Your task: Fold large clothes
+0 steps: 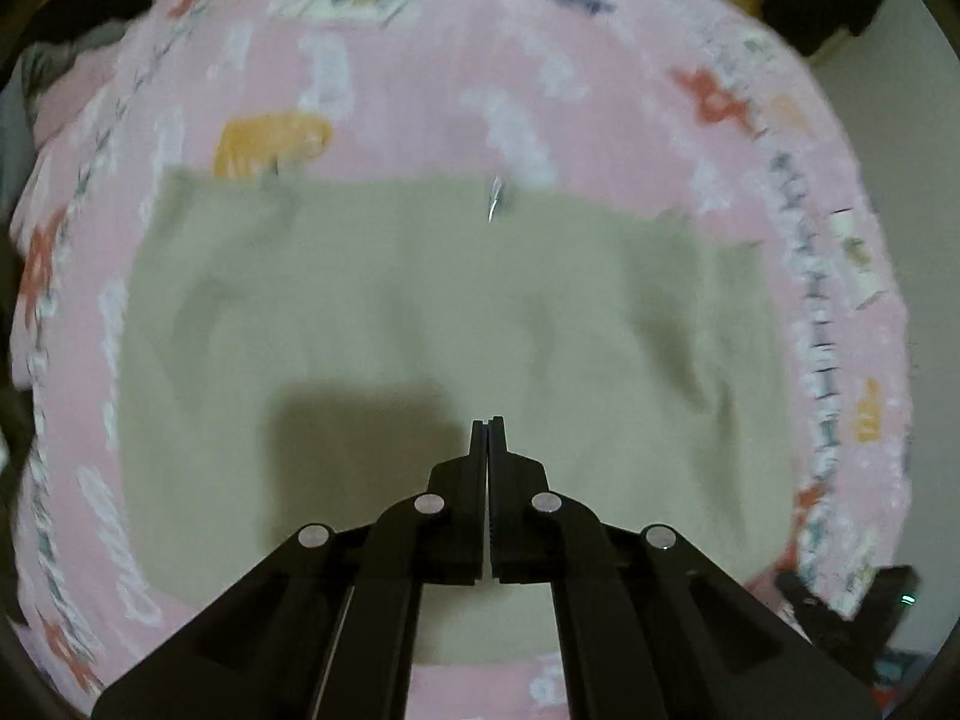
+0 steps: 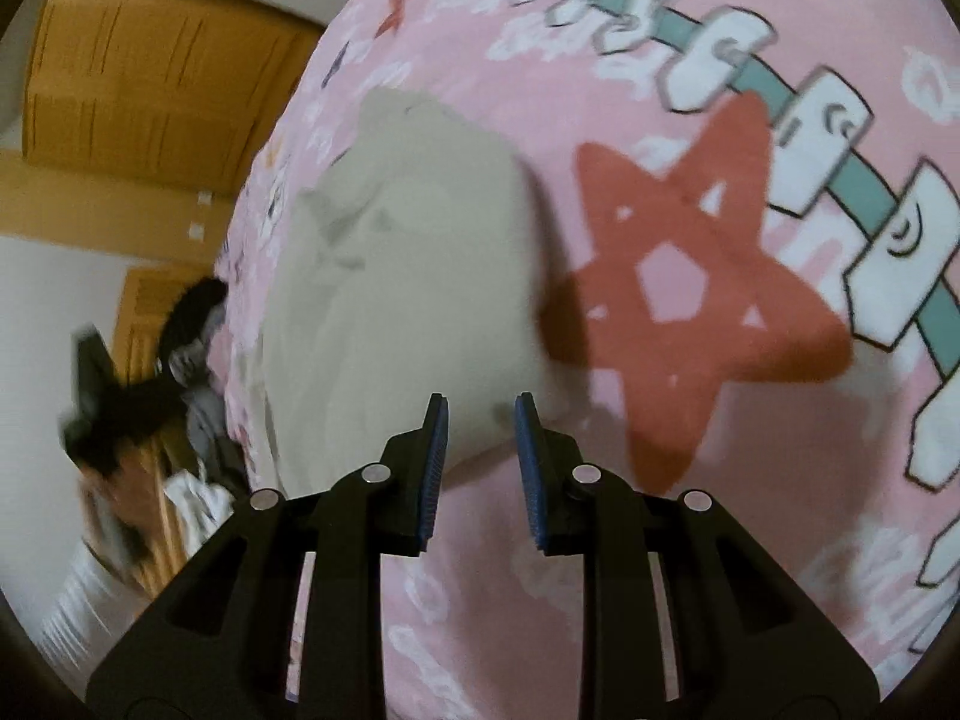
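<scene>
Pink printed bed cover under khaki garment | left gripper fingers pressed together, empty | right gripper fingers spread, empty | risk: your garment's 6 o'clock edge bunches if you snag 1 layer.

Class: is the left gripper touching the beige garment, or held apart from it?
Cannot tell. In the left wrist view the left gripper, shut and empty, overlaps the beige garment, but no contact or gap shows plainly.

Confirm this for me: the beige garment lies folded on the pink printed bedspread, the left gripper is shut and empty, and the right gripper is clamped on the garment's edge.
One detail is wrong. In the right wrist view the right gripper stands open with nothing between its pads; the beige garment lies beyond them. The rest holds: the garment rests folded on the pink bedspread, and the left gripper is shut and empty.
</scene>
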